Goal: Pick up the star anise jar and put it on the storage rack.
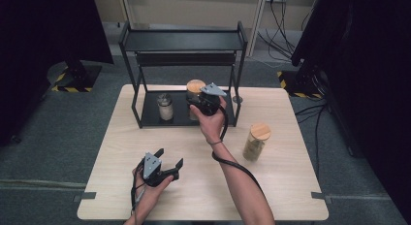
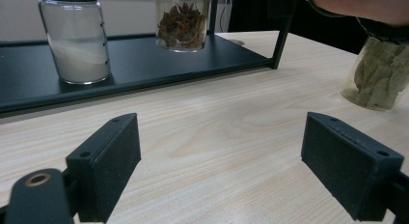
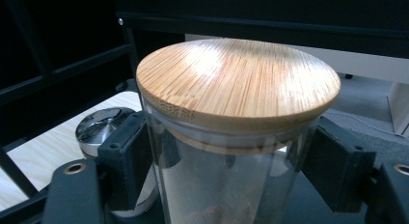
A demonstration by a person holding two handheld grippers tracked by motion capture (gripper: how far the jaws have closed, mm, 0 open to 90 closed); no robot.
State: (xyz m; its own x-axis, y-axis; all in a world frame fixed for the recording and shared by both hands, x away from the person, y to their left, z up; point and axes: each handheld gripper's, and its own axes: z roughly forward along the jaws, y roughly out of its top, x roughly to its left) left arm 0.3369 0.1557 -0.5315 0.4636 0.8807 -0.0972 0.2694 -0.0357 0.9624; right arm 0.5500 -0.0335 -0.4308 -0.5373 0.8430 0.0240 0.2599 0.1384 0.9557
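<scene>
Right gripper (image 1: pixel 203 103): your jaws sit on either side of the glass jar with the bamboo lid (image 3: pixel 238 84), just under the lid; they look closed on the glass, though contact is hard to confirm.
Jar position: on the bottom shelf of the black rack (image 1: pixel 145 119), right of the metal-lidded jar of white powder (image 1: pixel 165 107).
Left gripper (image 1: pixel 167 163): your jaws are spread wide over the bare table (image 2: pixel 231 137), holding nothing.
Slip risk: smooth glass gripped high, so the jar could tilt or slide if you move fast.
Lid risk: the lid may only rest on top, and pressing up against it could pop it off.
Collision risk: the rack's upper bar and right post are near; swinging out carelessly could knock them or the powder jar.
Third jar (image 1: pixel 255 141): stands on the table to the right, in your way out.
</scene>
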